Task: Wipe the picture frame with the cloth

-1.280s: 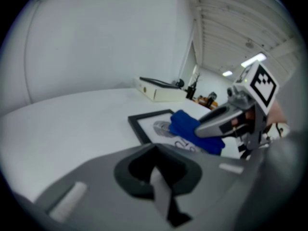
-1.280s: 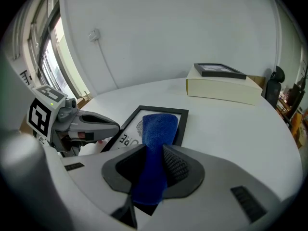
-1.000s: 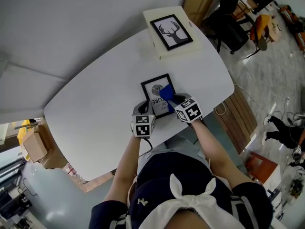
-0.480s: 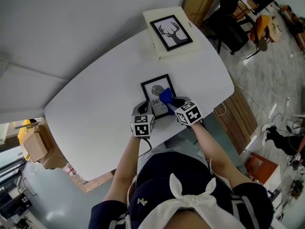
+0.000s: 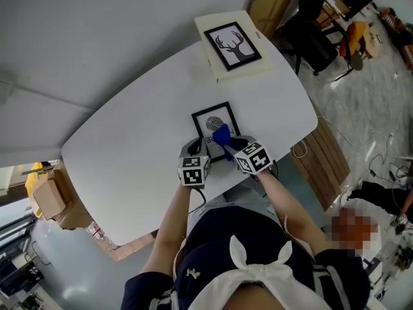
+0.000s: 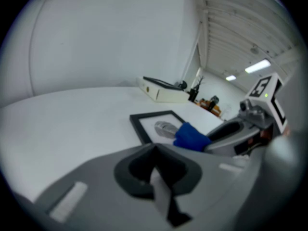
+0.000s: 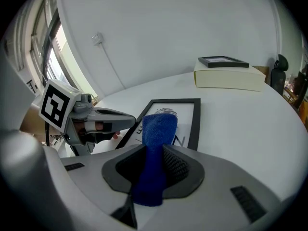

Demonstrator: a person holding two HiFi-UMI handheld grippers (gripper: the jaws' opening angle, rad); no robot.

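Observation:
A black picture frame (image 5: 208, 116) (image 7: 195, 121) (image 6: 144, 123) lies flat on the white table (image 5: 129, 141), close to its near edge. My right gripper (image 5: 233, 144) (image 7: 154, 158) is shut on a blue cloth (image 5: 222, 136) (image 7: 159, 129) (image 6: 190, 136). The cloth's free end rests on the lower part of the frame's glass. My left gripper (image 5: 196, 151) (image 6: 154, 160) is shut, its tips at the frame's near left edge. Nothing shows between its jaws.
A second frame with a deer print (image 5: 232, 42) lies on a white box (image 7: 228, 77) at the table's far right. The table's rim runs just behind both grippers. Off the table are a cardboard box (image 5: 45, 196) on the left and a dark chair (image 5: 310, 34) at the upper right.
My right gripper has drawn the cloth a little down the frame, toward the near edge. The left gripper has stayed put.

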